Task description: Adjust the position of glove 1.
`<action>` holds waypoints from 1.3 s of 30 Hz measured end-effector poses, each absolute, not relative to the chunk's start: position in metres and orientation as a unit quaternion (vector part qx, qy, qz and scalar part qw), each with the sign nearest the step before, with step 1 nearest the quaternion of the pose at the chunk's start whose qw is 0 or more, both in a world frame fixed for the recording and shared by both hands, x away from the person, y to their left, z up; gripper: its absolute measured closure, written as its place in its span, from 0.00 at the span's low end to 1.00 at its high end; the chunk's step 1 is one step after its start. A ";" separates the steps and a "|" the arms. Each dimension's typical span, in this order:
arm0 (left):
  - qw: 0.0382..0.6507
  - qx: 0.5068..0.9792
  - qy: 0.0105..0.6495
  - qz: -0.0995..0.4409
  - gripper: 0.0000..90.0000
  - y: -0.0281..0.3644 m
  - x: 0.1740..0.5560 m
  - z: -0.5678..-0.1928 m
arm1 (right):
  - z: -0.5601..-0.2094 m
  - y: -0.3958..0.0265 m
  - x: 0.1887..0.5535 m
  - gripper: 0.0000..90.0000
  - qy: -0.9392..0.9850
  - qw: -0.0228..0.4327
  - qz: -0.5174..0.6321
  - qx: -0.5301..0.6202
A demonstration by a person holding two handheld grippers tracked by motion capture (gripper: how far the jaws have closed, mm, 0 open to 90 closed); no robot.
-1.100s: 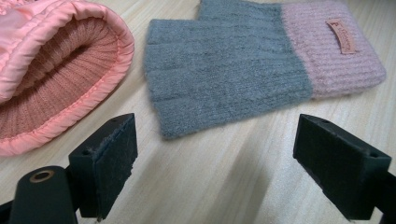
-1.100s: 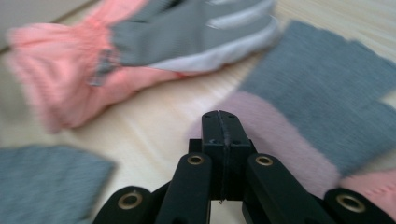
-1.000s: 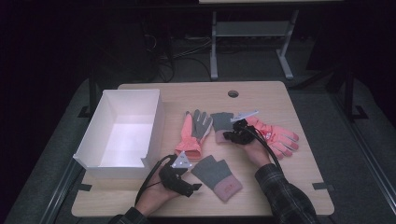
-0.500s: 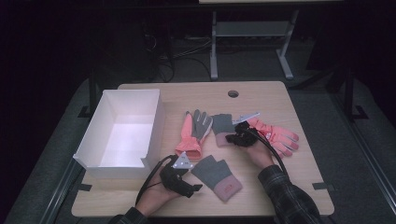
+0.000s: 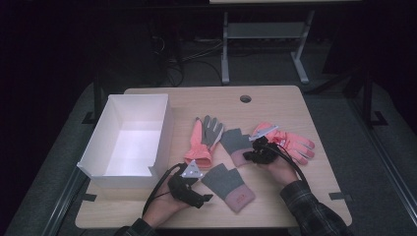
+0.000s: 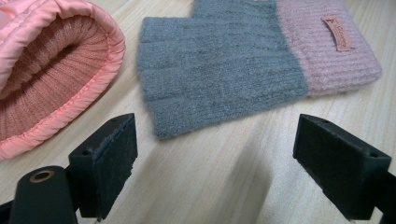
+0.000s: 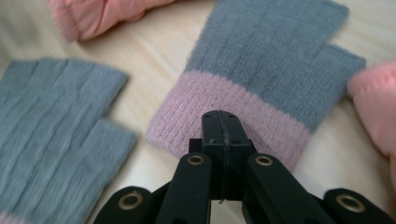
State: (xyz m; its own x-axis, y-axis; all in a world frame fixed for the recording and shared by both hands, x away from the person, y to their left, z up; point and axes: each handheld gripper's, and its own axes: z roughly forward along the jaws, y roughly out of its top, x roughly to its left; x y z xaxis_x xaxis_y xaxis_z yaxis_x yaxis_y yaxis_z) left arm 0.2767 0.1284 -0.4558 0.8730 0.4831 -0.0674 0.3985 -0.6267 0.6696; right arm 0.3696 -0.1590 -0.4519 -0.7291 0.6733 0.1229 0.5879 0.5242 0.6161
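Starting with the big stuff: the table (image 5: 275,98) is carrying a white box (image 5: 137,97) at your left, standing open and well apart from both claws, so any carry toward it is going to be a long one. A drop on the way is the main risk.

Two pink gloves are crowding the work. One pink glove (image 5: 200,145) is lying just beside the upper grey mitt (image 5: 236,142), and the other pink glove (image 5: 295,142) is sitting under your right hand. A drag on the mitt risks pulling a pink one along with it.

The upper grey mitt is lying flat in the middle of the table, with its pink cuff toward you. Your right claw (image 7: 220,122) is sitting with its jaws together, tips right at that cuff. I cannot tell if any knit is caught between them. If nothing is caught, you are only pushing, and the cuff risks bunching or sliding off.

The lower grey mitt (image 6: 219,70) is lying flat near the front edge, just ahead of your left claw (image 6: 215,172). That claw's jaws are standing wide apart over bare wood and holding nothing. Closing there means grabbing air, or snagging the pink glove's cuff (image 6: 46,70) at its side.
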 end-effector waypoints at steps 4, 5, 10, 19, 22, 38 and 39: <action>0.354 0.901 0.242 0.059 0.15 0.128 0.277 -0.456 | -0.451 -0.170 0.358 1.00 0.873 0.063 0.322 0.360; 0.354 0.902 0.242 0.059 0.15 0.128 0.276 -0.456 | -0.451 -0.174 0.354 1.00 0.874 0.062 0.321 0.361; 0.355 0.900 0.244 0.059 0.15 0.128 0.276 -0.456 | -0.449 -0.189 0.343 1.00 0.875 0.061 0.314 0.365; 0.357 0.899 0.247 0.059 0.15 0.128 0.276 -0.457 | -0.449 -0.222 0.320 1.00 0.878 0.060 0.305 0.365; 0.353 0.901 0.244 0.060 0.15 0.128 0.277 -0.456 | -0.448 -0.227 0.315 1.00 0.876 0.058 0.308 0.367; 0.351 0.902 0.244 0.061 0.15 0.129 0.277 -0.456 | -0.452 -0.199 0.335 0.77 0.856 0.069 0.316 0.402; 0.350 0.903 0.244 0.060 0.15 0.128 0.277 -0.457 | -0.454 -0.199 0.336 0.80 0.853 0.067 0.319 0.408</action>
State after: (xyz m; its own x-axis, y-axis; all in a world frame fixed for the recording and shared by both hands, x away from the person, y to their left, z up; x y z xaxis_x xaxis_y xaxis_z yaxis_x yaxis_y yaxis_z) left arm 0.2770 0.1283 -0.4568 0.8740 0.4818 -0.0629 0.3983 -0.6364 0.6605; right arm 0.3357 -0.1987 -0.4539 -0.6584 0.7385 0.1454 0.6530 0.4644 0.5983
